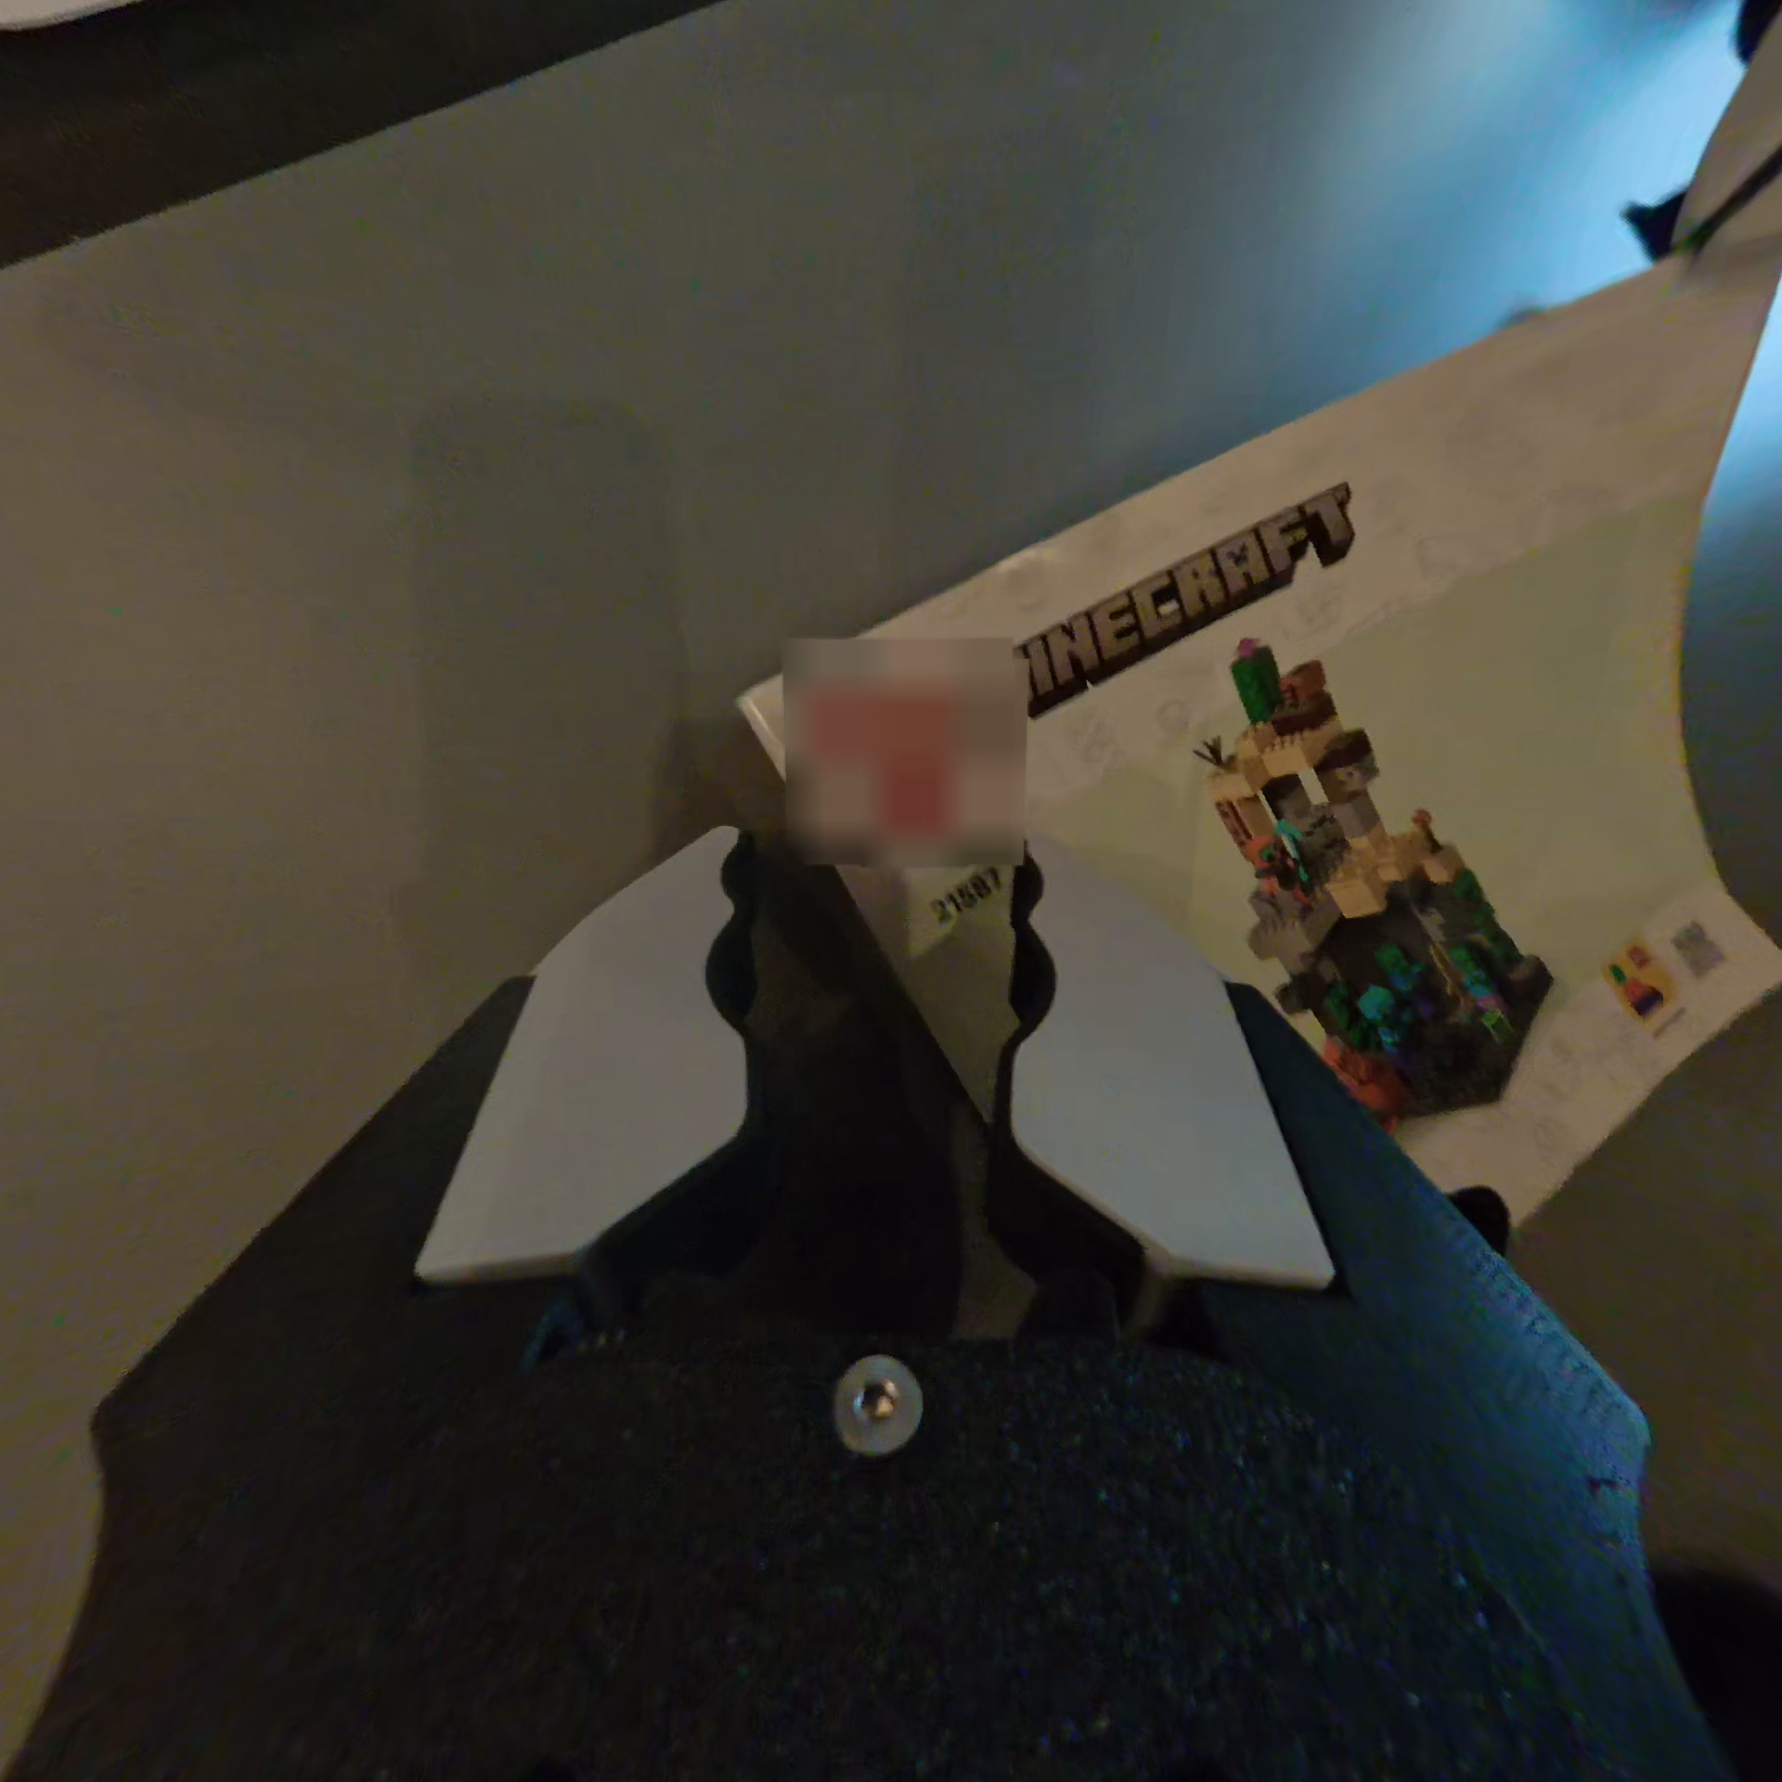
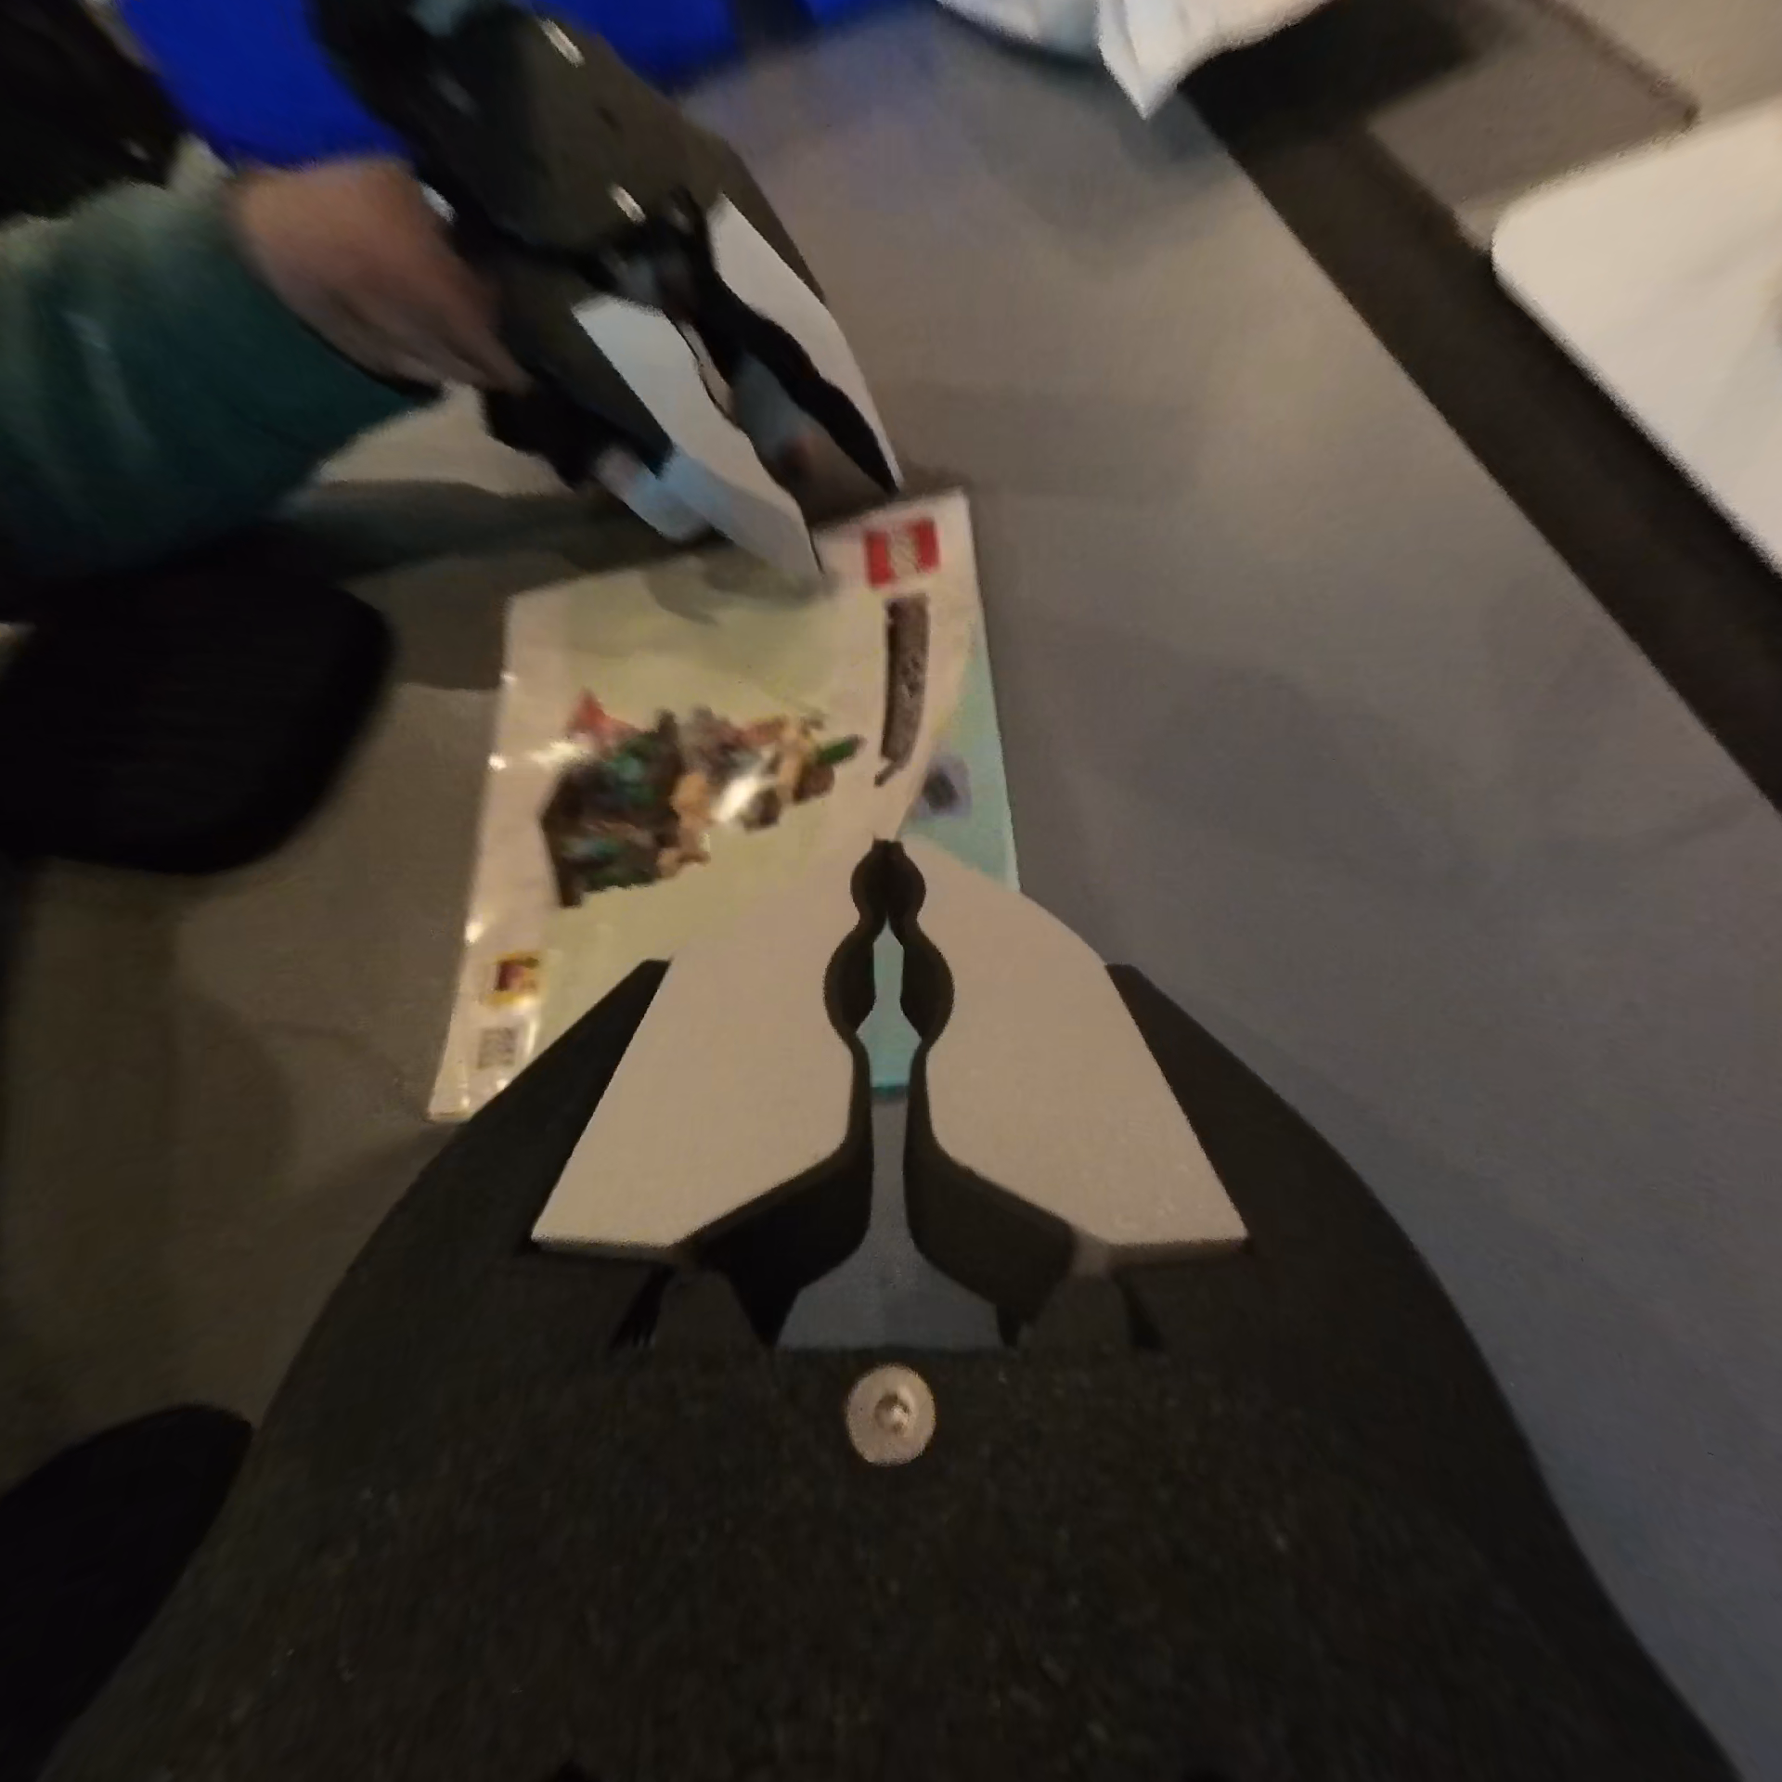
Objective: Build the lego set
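White booklet (image 2: 714,771) with a glossy cover lies over a grey table (image 2: 1254,675), held between both grippers; the cover shows a picture of a built brick model and a red logo square near one corner. Left gripper (image 1: 882,906) has its fingers parted with the booklet's corner between them; in the left wrist view the corner sits against the right finger, whether it is actually pinched I cannot tell; in the right wrist view the same gripper comes down steeply from upper left, tips at the corner beside the red square. Hand (image 2: 386,280) wraps that gripper's black body, with a teal sleeve (image 2: 145,386) behind it; image there is blurred. Right gripper (image 2: 882,853) points forward and slightly down, jaws drawn together so the tips nearly meet, nipping the cover's near edge; the cover curls up from a pale green page (image 2: 984,771) below. In the left wrist view the booklet bows upward toward the right, away from the table. Dark chair seat (image 2: 164,723) sits left of the booklet; a dark bar (image 2: 1446,241) crosses the upper right.
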`<state>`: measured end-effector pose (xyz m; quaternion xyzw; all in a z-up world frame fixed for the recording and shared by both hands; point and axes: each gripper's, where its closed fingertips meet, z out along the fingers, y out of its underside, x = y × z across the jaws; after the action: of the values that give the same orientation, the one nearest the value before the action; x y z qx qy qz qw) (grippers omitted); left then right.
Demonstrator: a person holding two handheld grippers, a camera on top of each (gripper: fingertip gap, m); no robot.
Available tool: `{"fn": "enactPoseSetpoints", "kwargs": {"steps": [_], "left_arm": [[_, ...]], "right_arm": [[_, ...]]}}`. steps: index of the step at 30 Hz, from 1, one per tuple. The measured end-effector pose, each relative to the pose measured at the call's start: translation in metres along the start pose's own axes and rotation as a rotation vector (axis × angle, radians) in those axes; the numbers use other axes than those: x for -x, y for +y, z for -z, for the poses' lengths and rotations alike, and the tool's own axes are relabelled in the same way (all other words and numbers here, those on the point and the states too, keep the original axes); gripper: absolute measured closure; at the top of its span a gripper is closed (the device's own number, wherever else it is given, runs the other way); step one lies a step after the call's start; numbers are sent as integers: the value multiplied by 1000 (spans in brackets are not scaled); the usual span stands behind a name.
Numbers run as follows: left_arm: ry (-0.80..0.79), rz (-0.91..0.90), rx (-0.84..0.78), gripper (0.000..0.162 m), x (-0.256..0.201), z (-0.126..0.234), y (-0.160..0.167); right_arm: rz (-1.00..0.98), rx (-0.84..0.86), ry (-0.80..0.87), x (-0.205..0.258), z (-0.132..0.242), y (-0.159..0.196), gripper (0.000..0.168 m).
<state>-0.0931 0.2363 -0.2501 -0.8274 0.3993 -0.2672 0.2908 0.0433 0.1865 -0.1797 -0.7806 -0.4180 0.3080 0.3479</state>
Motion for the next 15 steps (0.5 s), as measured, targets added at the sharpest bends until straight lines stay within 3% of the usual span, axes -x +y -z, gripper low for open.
{"fn": "enactPoseSetpoints", "kwargs": {"steps": [1, 10, 15], "left_arm": [[21, -3, 2, 108, -3, 1, 1], [174, -29, 29, 92, -21, 1, 1], [181, -61, 98, 97, -26, -10, -4]], "right_arm": [[21, -11, 0, 3, 2, -4, 168], [267, -135, -103, 49, 30, -47, 168], [263, 8, -2, 37, 20, -30, 168]]}}
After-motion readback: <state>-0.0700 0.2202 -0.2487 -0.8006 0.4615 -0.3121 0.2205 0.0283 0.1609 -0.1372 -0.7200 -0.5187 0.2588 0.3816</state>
